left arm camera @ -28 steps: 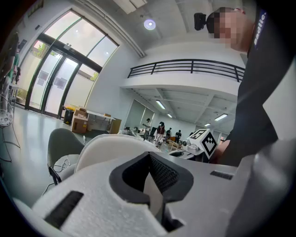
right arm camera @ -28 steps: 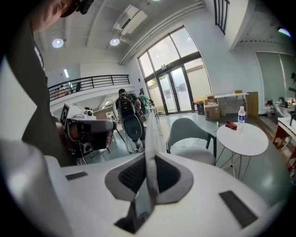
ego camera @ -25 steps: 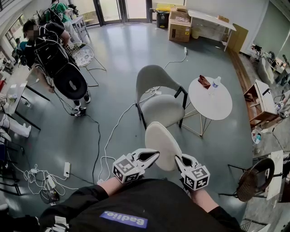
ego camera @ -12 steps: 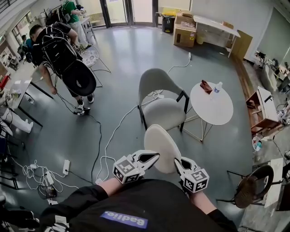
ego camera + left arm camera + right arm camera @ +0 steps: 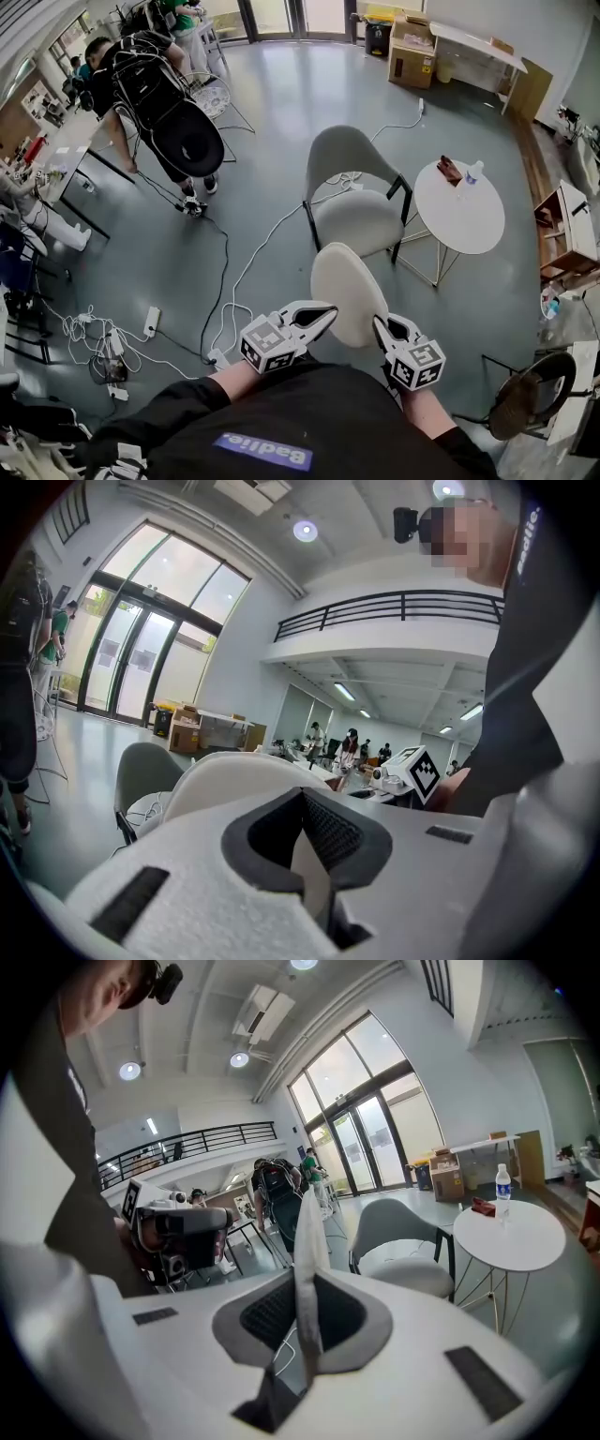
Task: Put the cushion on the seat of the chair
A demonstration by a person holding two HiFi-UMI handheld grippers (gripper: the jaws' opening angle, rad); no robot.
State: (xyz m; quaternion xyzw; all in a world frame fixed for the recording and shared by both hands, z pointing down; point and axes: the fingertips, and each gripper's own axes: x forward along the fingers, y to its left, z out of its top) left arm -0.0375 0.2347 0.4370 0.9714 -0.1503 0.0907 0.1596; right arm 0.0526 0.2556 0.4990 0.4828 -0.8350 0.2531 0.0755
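Note:
A round cream cushion hangs in the air between my two grippers, short of the chair. My left gripper is shut on its left rim, and the cushion fills the space past its jaws. My right gripper is shut on the right rim, where the cushion shows edge-on as a thin upright strip. The grey chair with black legs stands just beyond, its pale seat bare. The chair also shows in the right gripper view, and the chair at the left of the left gripper view.
A round white table with a water bottle stands right of the chair. Cables trail over the grey floor on the left. A person with a black round chair is at the far left. Another chair stands at the lower right.
The view has shifted: the chair and table now lie a little further right and nearer the cushion. The person at the left has carried the black chair rightwards. Both grips hold unchanged.

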